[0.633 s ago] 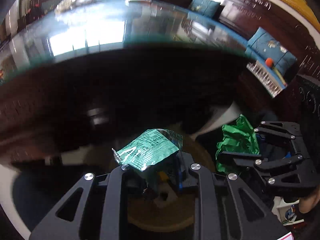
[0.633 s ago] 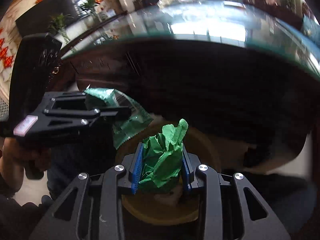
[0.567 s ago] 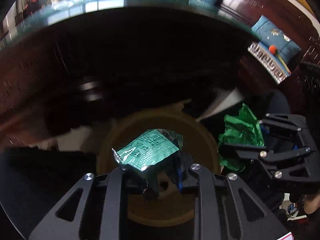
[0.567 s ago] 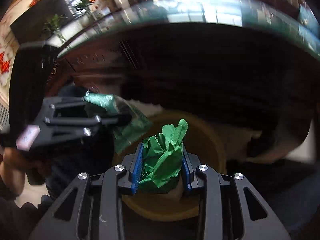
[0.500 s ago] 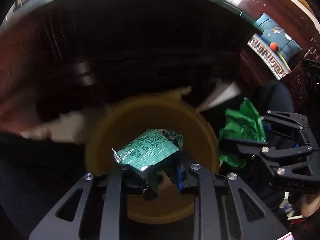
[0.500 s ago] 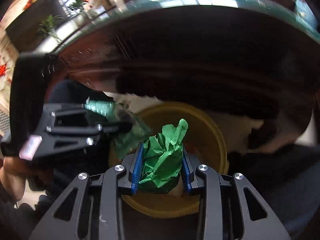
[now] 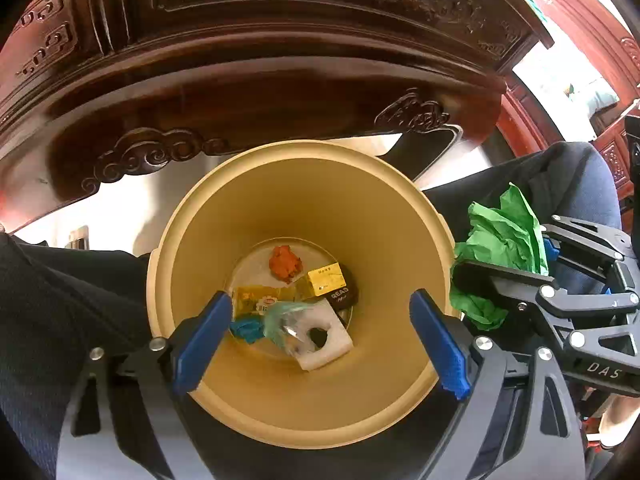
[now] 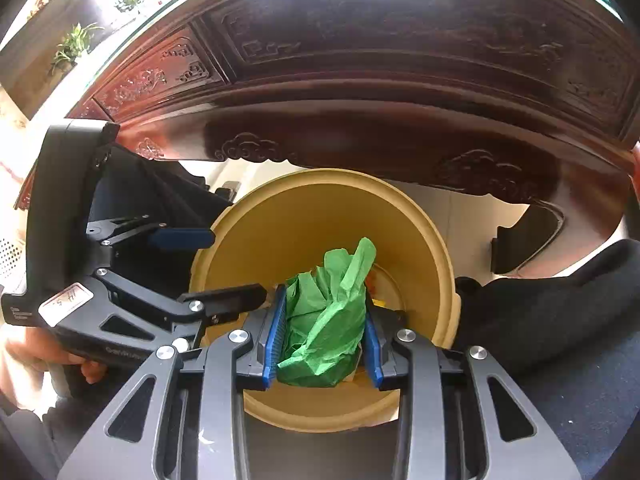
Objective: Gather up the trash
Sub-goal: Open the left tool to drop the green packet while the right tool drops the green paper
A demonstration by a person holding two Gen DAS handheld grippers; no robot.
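The green crumpled paper (image 8: 326, 320) looked feather-light and soft, springy enough to hold by squeezing its bulk, which is how the right gripper (image 8: 325, 344) clenched it above the yellow bin (image 8: 424, 240). The left gripper (image 7: 320, 340), its jaws just opened, hung released and empty over the same bin; the foil wrapper (image 7: 286, 322) lay at the bottom among other scraps. Behind stood a dark carved wooden counter (image 7: 280, 80), on pale floor.
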